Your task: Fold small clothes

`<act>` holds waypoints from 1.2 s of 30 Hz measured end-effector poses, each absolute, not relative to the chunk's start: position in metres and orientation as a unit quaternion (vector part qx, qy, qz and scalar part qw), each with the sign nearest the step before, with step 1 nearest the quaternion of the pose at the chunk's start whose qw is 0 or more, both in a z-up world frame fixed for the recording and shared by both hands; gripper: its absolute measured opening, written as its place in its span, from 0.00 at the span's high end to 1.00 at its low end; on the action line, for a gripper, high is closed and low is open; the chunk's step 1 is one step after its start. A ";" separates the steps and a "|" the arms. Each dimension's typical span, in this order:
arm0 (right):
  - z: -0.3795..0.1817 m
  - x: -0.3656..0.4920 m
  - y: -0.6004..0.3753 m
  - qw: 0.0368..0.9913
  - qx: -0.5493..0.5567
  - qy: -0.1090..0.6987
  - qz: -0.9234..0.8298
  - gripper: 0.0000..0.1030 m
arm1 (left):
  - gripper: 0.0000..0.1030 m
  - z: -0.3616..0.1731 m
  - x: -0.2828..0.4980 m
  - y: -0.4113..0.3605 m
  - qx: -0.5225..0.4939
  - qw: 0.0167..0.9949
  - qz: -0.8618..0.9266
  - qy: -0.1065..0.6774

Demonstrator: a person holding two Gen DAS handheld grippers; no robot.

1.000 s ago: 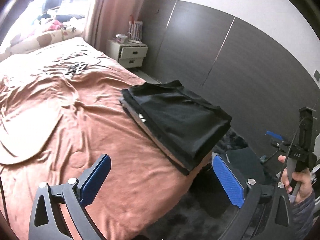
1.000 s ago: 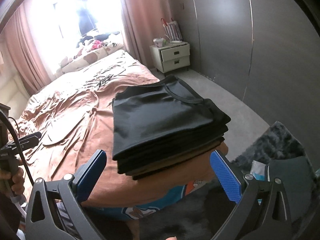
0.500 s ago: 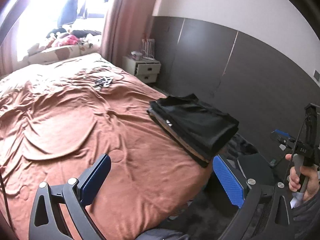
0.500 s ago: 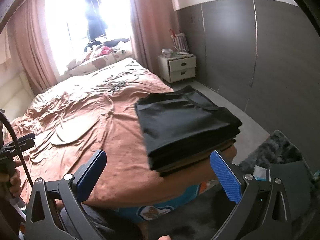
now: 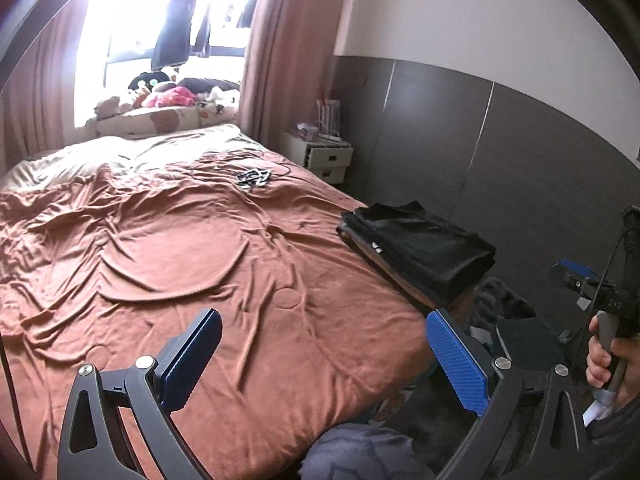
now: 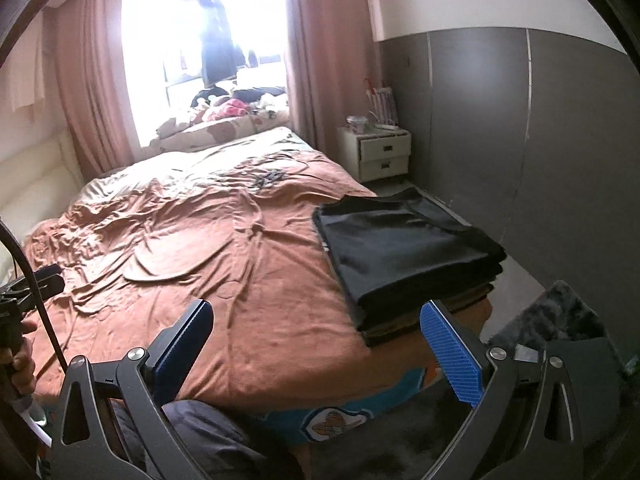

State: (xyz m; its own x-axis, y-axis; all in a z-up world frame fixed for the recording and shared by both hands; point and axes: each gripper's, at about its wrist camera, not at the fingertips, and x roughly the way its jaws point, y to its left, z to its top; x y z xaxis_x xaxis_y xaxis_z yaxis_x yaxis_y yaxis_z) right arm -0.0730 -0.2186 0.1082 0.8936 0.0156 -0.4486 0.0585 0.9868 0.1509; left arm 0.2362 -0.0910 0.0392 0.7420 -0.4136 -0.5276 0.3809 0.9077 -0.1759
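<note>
Folded black clothes stack (image 6: pixel 404 258) sits at bed (image 6: pixel 240 264) corner, right of frame. Left tongs (image 5: pixel 324 360) and right tongs (image 6: pixel 316 344) agape, empty. No unfolded garment visible; task likely near done.

- Daylight floods through the window (image 6: pixel 208 60) at twelve o'clock, blown out to white glare.
- Dim, soft elsewhere; the grey wall (image 5: pixel 500 152) at three o'clock carries faint sheen.
- Fisheye bends edges; corners vignette black.
</note>
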 end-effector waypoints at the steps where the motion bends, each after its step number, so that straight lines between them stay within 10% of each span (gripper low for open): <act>1: 0.108 -0.075 -0.216 0.971 0.080 0.227 -0.009 0.00 | 0.00 0.040 0.232 -0.087 -0.030 0.934 -0.210 0.287; 36: 0.058 -0.170 -0.144 0.980 0.048 0.186 0.043 0.00 | 0.00 0.026 0.041 0.003 -0.024 0.974 -0.080 0.210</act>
State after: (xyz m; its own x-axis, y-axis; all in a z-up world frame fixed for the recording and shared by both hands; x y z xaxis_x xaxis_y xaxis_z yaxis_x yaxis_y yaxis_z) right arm -0.1704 -0.1445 0.0580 0.9269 0.1024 -0.3609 -0.0670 0.9917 0.1093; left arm 0.0406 0.0028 0.0262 0.8993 -0.1650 -0.4051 0.1451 0.9862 -0.0795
